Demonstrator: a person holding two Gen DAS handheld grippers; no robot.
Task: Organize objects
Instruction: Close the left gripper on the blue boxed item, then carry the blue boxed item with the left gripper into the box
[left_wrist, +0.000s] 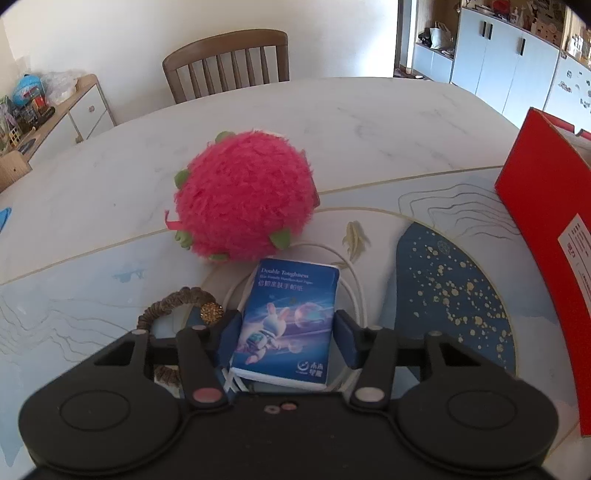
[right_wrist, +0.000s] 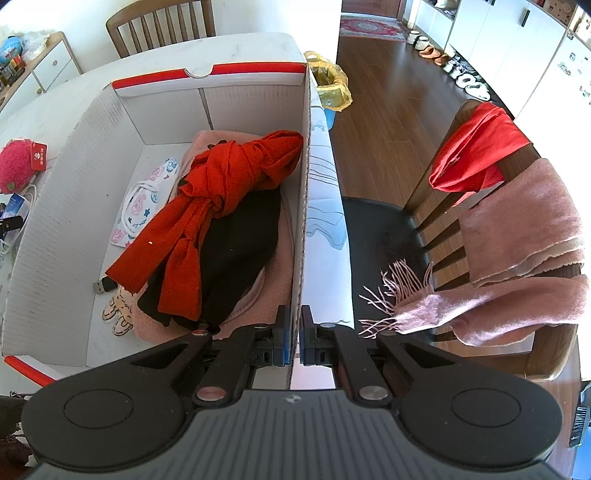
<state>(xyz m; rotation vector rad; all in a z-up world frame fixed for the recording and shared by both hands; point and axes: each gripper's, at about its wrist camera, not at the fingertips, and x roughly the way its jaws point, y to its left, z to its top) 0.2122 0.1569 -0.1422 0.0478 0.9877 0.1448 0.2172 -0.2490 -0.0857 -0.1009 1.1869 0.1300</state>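
A: A marble-topped dining table (left_wrist: 110, 173) is seen with a patterned mat laid over its near part; a wooden chair (left_wrist: 229, 62) is set at the far edge; what is placed on it?

B: A red cardboard box (right_wrist: 299, 206) is stood at the right, filled with a knotted red scarf (right_wrist: 221, 184) and dark clothing; its side wall is clamped by the right gripper (right_wrist: 293, 347), whose jaws are clenched on the cardboard.

A: And outside the box?

B: A pink plush ball (left_wrist: 243, 195) is found furthest out; a blue tissue pack (left_wrist: 286, 317) is laid nearer, over a white cable (left_wrist: 354, 284); a brown hair tie (left_wrist: 173, 306) is left beside it.

A: How is the pack placed for the left gripper (left_wrist: 286, 332)?

B: It is held directly between the blue pads (left_wrist: 231, 336), its long axis run straight away along the fingers; the jaws are half closed and seem to be touching its sides, though a firm grasp cannot be confirmed; the box is reached by a carry to the right.
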